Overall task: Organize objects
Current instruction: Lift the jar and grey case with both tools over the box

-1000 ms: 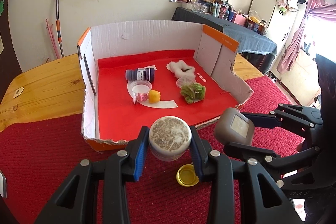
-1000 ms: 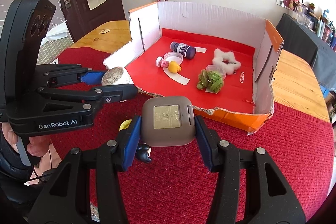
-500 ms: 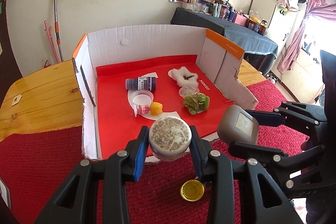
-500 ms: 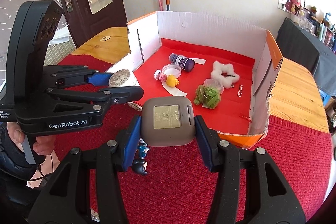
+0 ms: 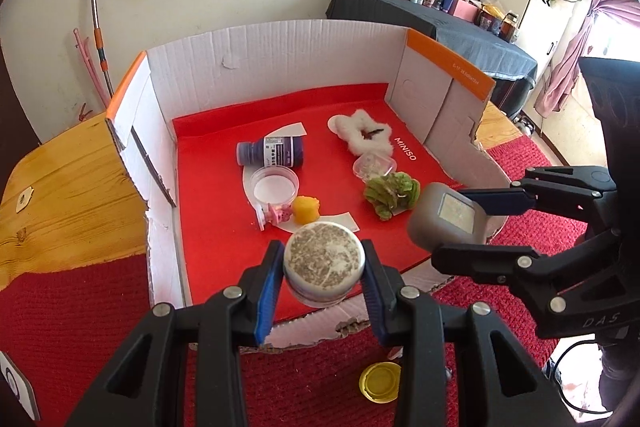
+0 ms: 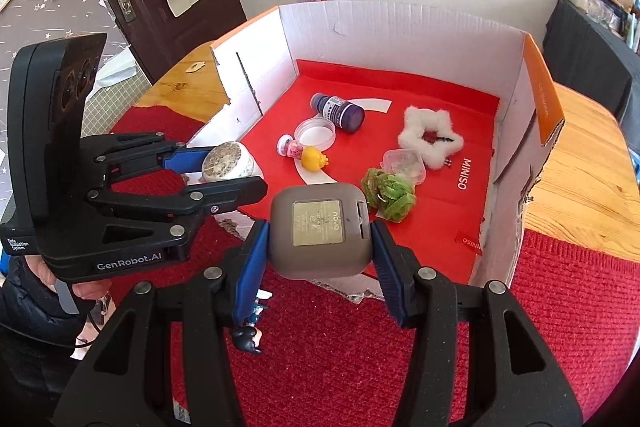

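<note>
Left gripper (image 5: 323, 269) clamped on a round tin (image 5: 324, 263), blue pads pressed to both sides, speckled lid facing the camera; jaws narrow, tin carried in the air above the near torn edge of the cardboard box (image 5: 280, 55). Right gripper (image 6: 320, 247) clamped on a grey rounded-square case (image 6: 320, 229), gold label up, jaws a bit wider than the left's; case also in the air, over the box's near edge, to the right of the tin and close beside it. Box sits on a wooden table (image 5: 64, 183) with a red mat (image 6: 560, 307) under its front; red liner inside, white walls, orange trim. On the liner: dark purple bottle (image 5: 272, 153) lying on its side, clear round dish (image 5: 275, 187) just in front of it, yellow toy (image 5: 306, 207) and small pink figure (image 5: 278, 215) touching at the dish's near side, white fluffy scrunchie (image 5: 364, 137) at right rear, small clear container (image 5: 374, 167) next to it, green scrunchie (image 5: 390, 195) in front of that. Outside on the mat: yellow cap (image 5: 380, 383) under the left gripper, small dark figurine (image 6: 248, 337) under the right. A hand (image 6: 60, 283) in a dark sleeve holds the left gripper's handle.
</note>
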The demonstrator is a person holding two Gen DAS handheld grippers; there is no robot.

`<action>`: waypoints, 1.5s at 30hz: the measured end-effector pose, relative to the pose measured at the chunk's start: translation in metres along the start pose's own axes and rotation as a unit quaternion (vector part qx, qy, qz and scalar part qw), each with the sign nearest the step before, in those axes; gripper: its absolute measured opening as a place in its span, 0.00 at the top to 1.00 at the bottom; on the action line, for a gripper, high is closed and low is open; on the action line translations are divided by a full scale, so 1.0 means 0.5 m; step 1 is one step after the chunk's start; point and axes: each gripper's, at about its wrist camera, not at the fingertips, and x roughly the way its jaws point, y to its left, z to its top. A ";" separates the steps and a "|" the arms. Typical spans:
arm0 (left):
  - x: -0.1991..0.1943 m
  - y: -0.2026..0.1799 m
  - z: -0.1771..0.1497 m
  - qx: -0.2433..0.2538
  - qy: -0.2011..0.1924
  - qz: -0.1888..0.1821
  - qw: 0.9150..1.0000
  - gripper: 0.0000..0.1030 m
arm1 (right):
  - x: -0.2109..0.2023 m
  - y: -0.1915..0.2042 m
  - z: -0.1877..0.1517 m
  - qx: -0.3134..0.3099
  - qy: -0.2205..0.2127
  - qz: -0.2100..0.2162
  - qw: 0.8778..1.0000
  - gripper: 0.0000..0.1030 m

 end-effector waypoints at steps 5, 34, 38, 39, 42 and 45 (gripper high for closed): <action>0.027 0.008 0.003 0.001 0.028 -0.003 1.000 0.62 | 0.034 -0.028 0.009 0.012 0.033 -0.001 0.999 0.53; 0.087 0.047 0.009 -0.025 0.044 0.001 0.999 0.62 | 0.083 -0.053 0.012 0.018 0.044 -0.035 0.998 0.53; 0.089 0.053 0.009 -0.027 0.039 0.005 0.999 0.62 | 0.085 -0.058 0.014 0.021 0.036 -0.044 0.998 0.53; 0.090 0.055 0.009 -0.029 0.037 0.006 0.999 0.62 | 0.086 -0.059 0.014 0.020 0.033 -0.049 0.998 0.53; 0.092 0.061 0.011 -0.035 0.032 0.008 0.999 0.62 | 0.092 -0.061 0.017 0.019 0.030 -0.057 0.998 0.53; 0.094 0.066 0.013 -0.039 0.026 0.010 0.999 0.62 | 0.097 -0.063 0.018 0.020 0.027 -0.065 0.997 0.53</action>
